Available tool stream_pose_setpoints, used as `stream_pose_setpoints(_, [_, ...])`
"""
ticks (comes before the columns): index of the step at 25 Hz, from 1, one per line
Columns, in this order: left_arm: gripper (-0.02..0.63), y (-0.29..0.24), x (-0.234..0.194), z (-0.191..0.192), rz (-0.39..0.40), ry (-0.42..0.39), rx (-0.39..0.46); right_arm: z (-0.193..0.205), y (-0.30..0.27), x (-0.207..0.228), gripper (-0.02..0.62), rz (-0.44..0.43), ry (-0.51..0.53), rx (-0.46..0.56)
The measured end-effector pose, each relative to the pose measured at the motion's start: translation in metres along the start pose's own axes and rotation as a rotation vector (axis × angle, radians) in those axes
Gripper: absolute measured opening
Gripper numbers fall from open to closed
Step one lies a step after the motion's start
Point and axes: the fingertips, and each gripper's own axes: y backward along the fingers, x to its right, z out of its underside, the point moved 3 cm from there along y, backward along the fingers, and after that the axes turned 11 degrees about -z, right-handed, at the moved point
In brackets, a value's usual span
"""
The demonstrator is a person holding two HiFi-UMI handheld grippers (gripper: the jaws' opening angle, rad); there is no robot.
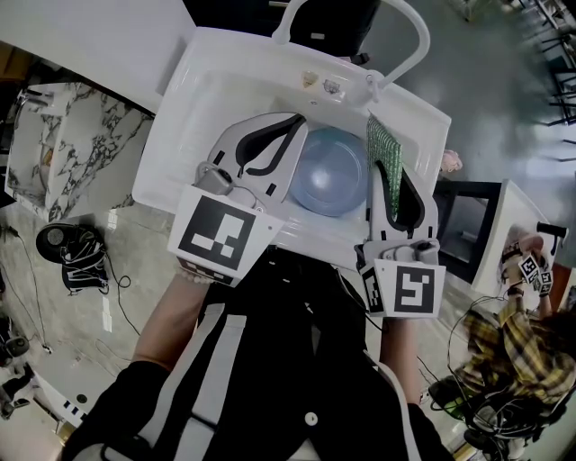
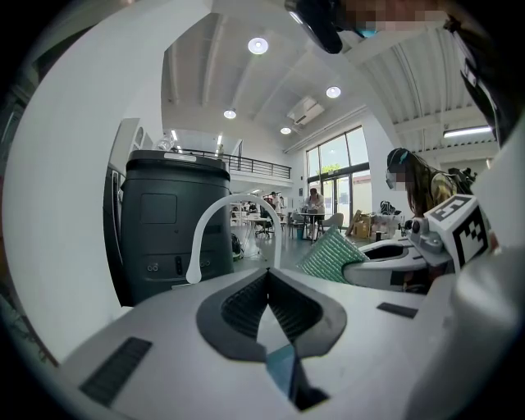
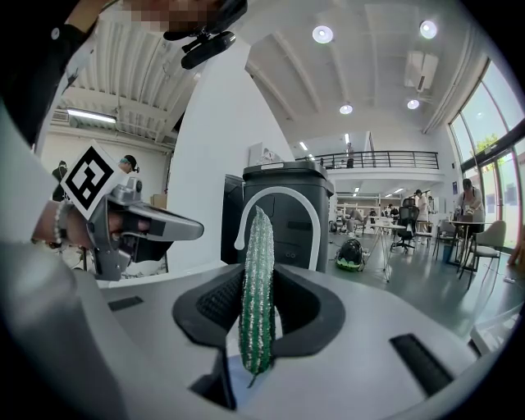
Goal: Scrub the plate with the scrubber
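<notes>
A pale blue plate (image 1: 331,173) lies in the white sink (image 1: 193,108). My left gripper (image 1: 300,126) reaches over the plate's left rim, its jaws shut. In the left gripper view a thin blue edge of the plate (image 2: 280,369) sits pinched between the dark pads (image 2: 246,308). My right gripper (image 1: 382,176) stands at the plate's right side, shut on a green sparkly scrubber (image 1: 382,146). The scrubber (image 3: 257,287) stands upright between the right gripper's pads and sticks out beyond the tips. The scrubber (image 2: 328,254) also shows to the right in the left gripper view.
A white arched faucet (image 1: 400,18) rises at the sink's far rim, with a dark bin (image 2: 172,221) behind it. A marble counter (image 1: 63,135) lies to the left. Another person in a plaid shirt (image 1: 508,347) sits at the lower right beside a white table.
</notes>
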Motion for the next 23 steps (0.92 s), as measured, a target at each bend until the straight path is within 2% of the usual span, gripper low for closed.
stream_pose_setpoints(23, [0.0, -0.0019, -0.0004, 0.0023, 0.005, 0.002, -0.008, 0.0033, -0.0042, -0.0023, 0.095, -0.017, 0.003, -0.015])
